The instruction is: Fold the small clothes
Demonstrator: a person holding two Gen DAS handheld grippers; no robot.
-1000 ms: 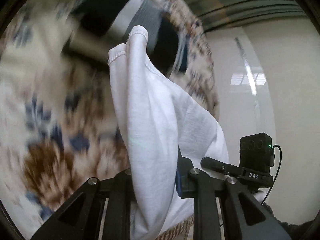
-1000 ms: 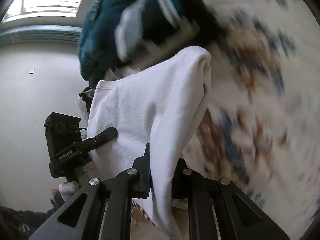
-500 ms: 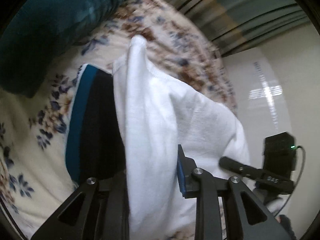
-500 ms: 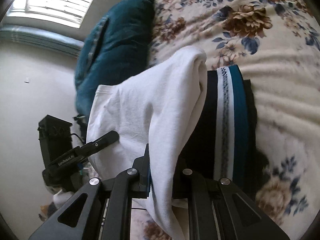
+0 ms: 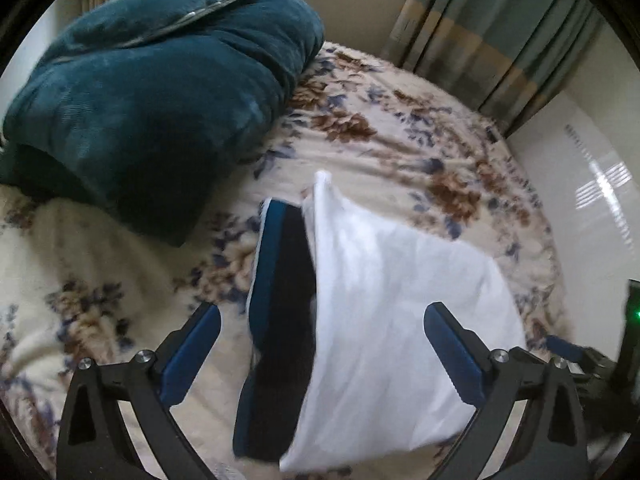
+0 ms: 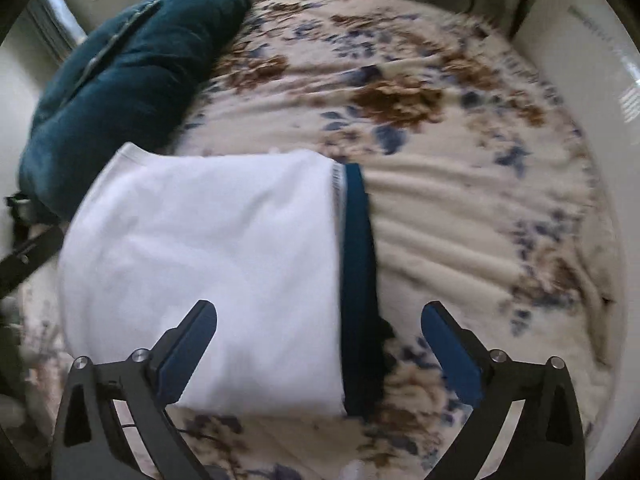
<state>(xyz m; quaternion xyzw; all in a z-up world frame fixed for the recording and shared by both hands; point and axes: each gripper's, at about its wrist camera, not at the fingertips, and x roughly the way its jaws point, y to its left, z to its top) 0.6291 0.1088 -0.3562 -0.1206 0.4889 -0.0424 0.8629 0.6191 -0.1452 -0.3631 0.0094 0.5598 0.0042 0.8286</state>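
Observation:
A folded white garment (image 5: 396,320) lies on top of a folded dark garment with a teal band (image 5: 280,304) on the floral bedspread (image 5: 400,152). My left gripper (image 5: 322,344) is open, its fingers on either side of the stack, holding nothing. In the right wrist view the white garment (image 6: 216,272) covers most of the dark one, whose teal edge (image 6: 358,264) shows at its right. My right gripper (image 6: 320,344) is open and empty just in front of the stack.
A large teal cushion (image 5: 152,92) lies at the back left of the bed, and also shows in the right wrist view (image 6: 120,80). Curtains (image 5: 480,28) hang behind. A white wall panel (image 5: 592,184) borders the bed on the right.
Both grippers were shut on the white garment and carried it over the dark one. Now both have opened and let it go, and it lies flat on the stack.

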